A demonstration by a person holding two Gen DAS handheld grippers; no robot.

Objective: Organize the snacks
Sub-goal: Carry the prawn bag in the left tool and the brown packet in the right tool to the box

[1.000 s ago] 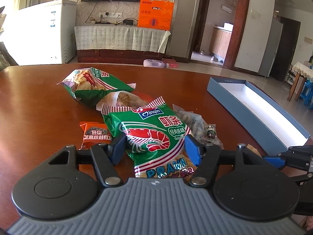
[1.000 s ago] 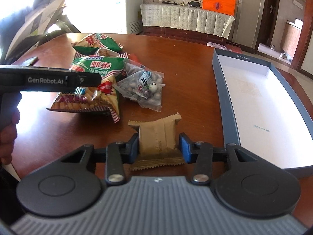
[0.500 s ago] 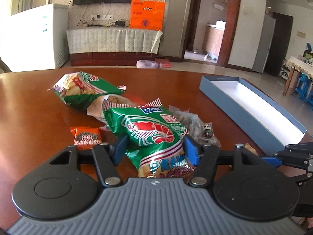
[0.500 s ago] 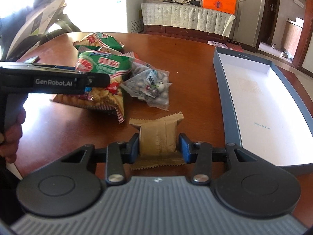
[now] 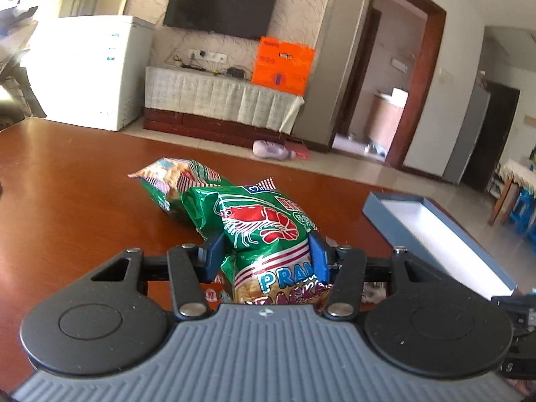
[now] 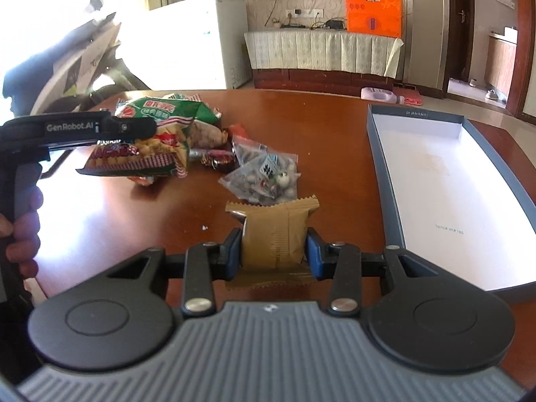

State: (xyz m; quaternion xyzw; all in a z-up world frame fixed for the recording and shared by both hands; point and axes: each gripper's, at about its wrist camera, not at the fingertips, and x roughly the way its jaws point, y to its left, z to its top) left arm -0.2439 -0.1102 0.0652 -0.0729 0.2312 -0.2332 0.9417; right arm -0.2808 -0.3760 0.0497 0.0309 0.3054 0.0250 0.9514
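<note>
Prawn cracker bag (image 5: 268, 234) now lifted clear off table (image 5: 67, 201), was lying in pile a second ago. Left gripper (image 5: 266, 251) clamped on it, bag hanging above table's left side. Right gripper (image 6: 274, 251) squeezing brown wrapped snack (image 6: 273, 231), near front edge. Clear candy bag (image 6: 264, 174) mid-table, blue box (image 6: 382, 154) along right edge.
</note>
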